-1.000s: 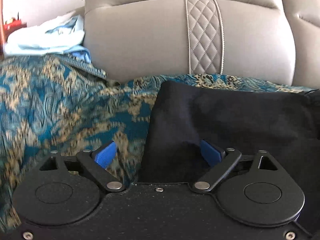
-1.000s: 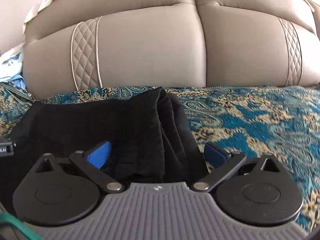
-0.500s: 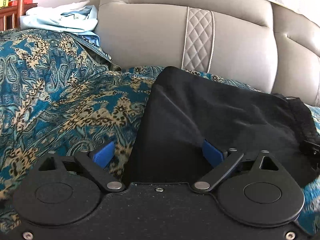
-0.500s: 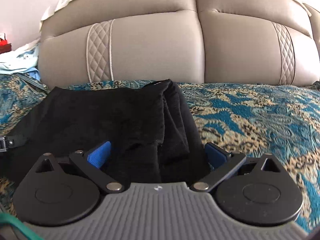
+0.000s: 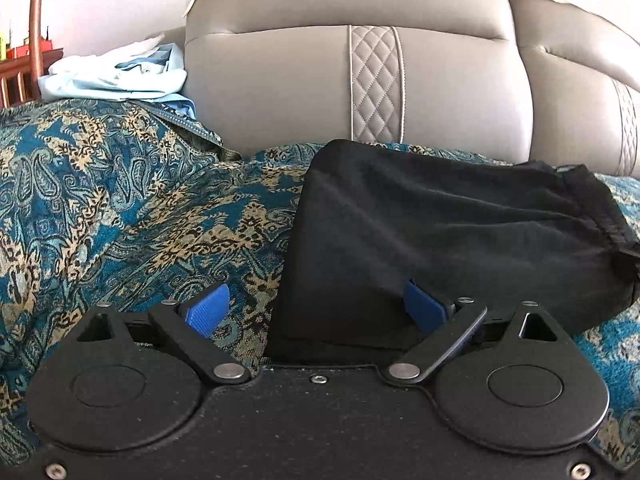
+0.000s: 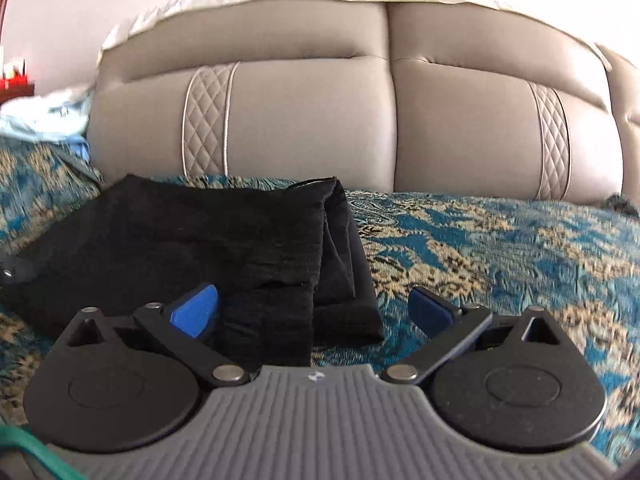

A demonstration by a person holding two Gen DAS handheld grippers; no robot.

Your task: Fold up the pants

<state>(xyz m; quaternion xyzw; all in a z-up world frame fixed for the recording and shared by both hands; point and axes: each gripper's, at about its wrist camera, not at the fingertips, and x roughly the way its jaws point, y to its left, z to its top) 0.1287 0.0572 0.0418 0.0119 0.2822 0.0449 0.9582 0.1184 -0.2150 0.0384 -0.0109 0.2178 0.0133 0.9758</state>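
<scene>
Left wrist view: the left tool [image 5: 316, 312] gapes wide over the folded black pants [image 5: 440, 232], which lie toward 1 o'clock on the patterned sofa cover [image 5: 120, 208]. Right wrist view: the right tool [image 6: 314, 312] is wide too, pants [image 6: 200, 240] at 11 o'clock.

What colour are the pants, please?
Plain black pants, clearest in the right wrist view.
</scene>
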